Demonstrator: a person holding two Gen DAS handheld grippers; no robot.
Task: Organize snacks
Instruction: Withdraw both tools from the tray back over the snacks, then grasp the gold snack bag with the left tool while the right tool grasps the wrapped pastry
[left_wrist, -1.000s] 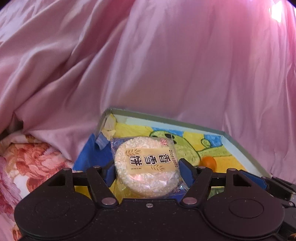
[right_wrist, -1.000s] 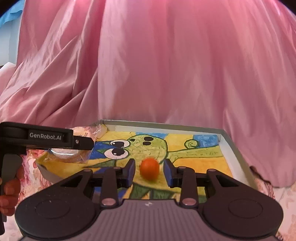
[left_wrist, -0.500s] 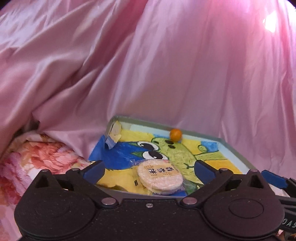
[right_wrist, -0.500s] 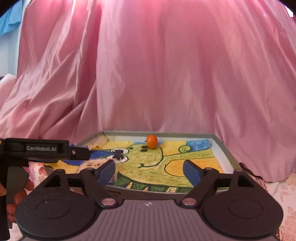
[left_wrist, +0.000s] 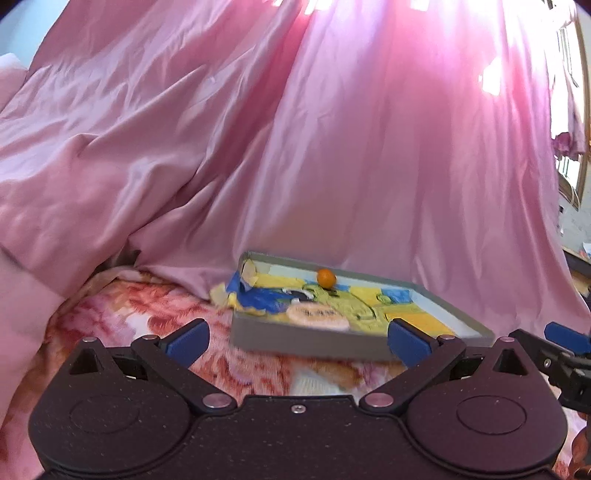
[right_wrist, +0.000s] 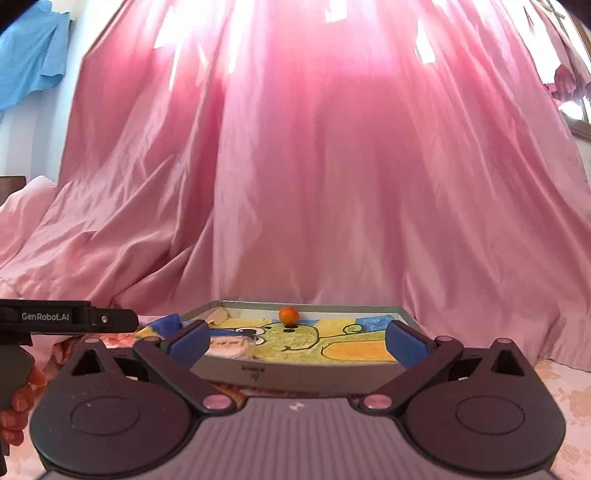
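Observation:
A shallow grey box (left_wrist: 303, 338) (right_wrist: 295, 373) with a green cartoon drawing inside lies on the flowered bedspread. A wrapped round rice cracker (left_wrist: 318, 316) (right_wrist: 229, 346) lies near its front left. A small orange fruit (left_wrist: 326, 277) (right_wrist: 288, 314) sits at its far edge. My left gripper (left_wrist: 297, 338) is open and empty, back from the box's near wall. My right gripper (right_wrist: 297, 341) is open and empty, just in front of the box.
Pink satin cloth (left_wrist: 332, 147) (right_wrist: 314, 184) hangs behind the box and spills over the bed at left. The flowered bedspread (left_wrist: 140, 314) lies around the box. The left gripper's body (right_wrist: 66, 317) and the hand holding it show at the right view's left edge.
Both grippers let go of their snacks, opened wide and pulled back from the box. The cracker and the orange now rest inside it.

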